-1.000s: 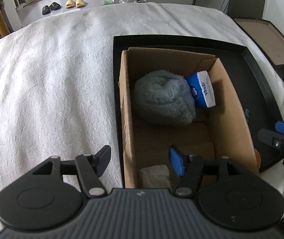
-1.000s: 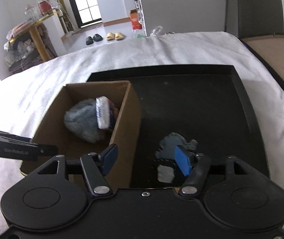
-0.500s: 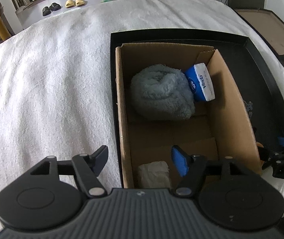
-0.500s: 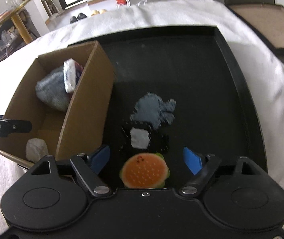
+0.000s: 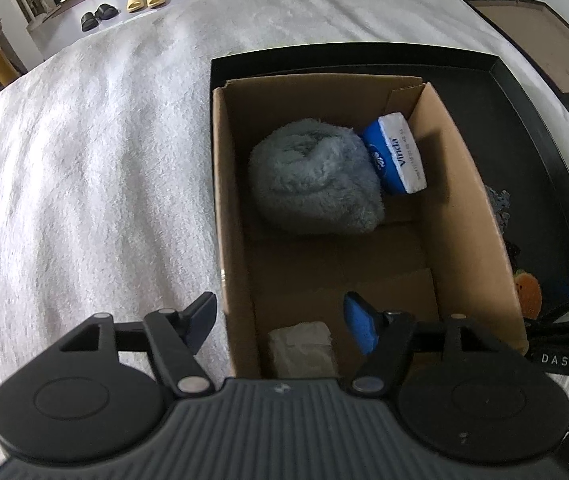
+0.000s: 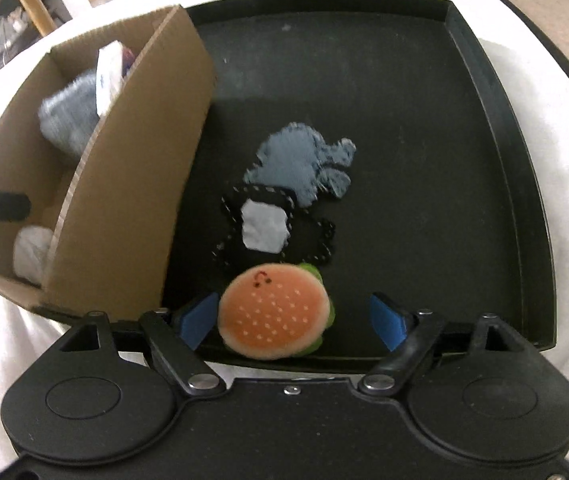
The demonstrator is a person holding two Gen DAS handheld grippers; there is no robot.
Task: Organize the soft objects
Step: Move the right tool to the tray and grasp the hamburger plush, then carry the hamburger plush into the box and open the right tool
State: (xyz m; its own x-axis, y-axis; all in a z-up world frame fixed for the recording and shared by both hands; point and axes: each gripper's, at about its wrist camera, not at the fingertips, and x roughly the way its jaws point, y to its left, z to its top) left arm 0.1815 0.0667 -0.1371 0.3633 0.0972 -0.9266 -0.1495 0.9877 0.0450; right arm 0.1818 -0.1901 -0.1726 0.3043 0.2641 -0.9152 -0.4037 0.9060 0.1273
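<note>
A cardboard box (image 5: 464, 200) stands in the left part of a black tray (image 6: 504, 160). It holds a rolled grey fluffy towel (image 5: 316, 180), a blue and white tissue pack (image 5: 396, 156) and a pale lump (image 5: 300, 348) in the near corner. My left gripper (image 5: 280, 322) is open and straddles the box's left wall, holding nothing. On the tray lie a burger plush (image 6: 274, 312), a black felt piece (image 6: 268, 228) with a white patch and a grey felt piece (image 6: 300, 164). My right gripper (image 6: 292, 318) has the burger between its closing jaws; the right pad stands clear of it.
The tray rests on a white fluffy cover (image 5: 84, 160). The box's right wall (image 6: 132, 184) stands close to the left of the burger. A brown board (image 5: 532, 40) lies beyond the tray at the far right. Shoes (image 5: 140, 0) sit on the floor behind.
My right gripper has sunk and tipped down towards the tray; the burger plush came into view and now sits between its wider jaws. The left gripper has hardly moved.
</note>
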